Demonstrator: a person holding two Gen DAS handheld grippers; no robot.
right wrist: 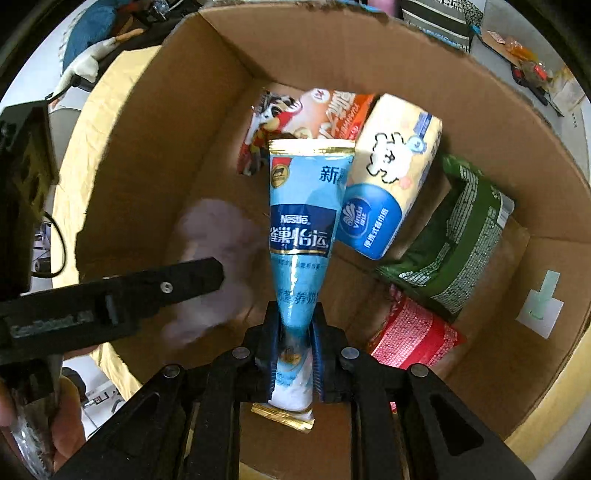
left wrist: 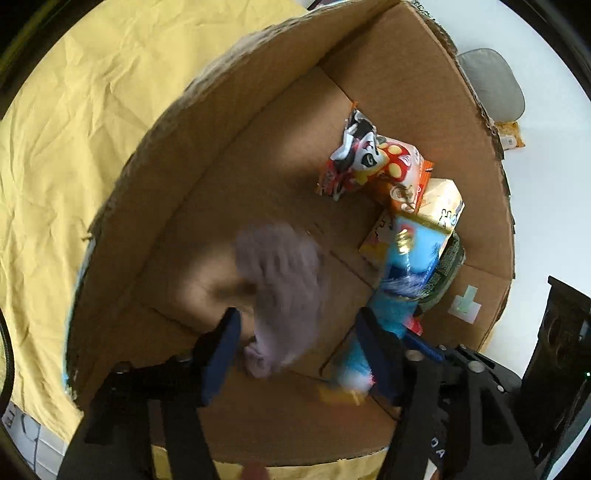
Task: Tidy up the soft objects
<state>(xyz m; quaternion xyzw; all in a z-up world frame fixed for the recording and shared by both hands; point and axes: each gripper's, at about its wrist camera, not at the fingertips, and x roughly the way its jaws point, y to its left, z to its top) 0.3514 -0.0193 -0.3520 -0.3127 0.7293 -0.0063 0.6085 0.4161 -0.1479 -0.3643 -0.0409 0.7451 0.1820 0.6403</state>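
Observation:
My left gripper point(left wrist: 299, 328) is open above the cardboard box point(left wrist: 207, 184). A blurred lilac soft cloth point(left wrist: 284, 291) hangs just beyond its fingers, free of them; it also shows in the right wrist view point(right wrist: 218, 258). My right gripper point(right wrist: 297, 347) is shut on a light blue Nestle pouch point(right wrist: 303, 221) and holds it upright inside the box point(right wrist: 498, 155). The same pouch shows in the left wrist view point(left wrist: 402, 266). The left gripper's arm point(right wrist: 110, 299) reaches in from the left.
In the box lie an orange snack bag point(right wrist: 314, 114), a cream tissue pack point(right wrist: 391, 173), a green bag point(right wrist: 458, 243) and a red bag point(right wrist: 413, 332). A yellow cloth point(left wrist: 74, 147) covers the surface left of the box. A blue plush toy point(right wrist: 88, 33) lies outside.

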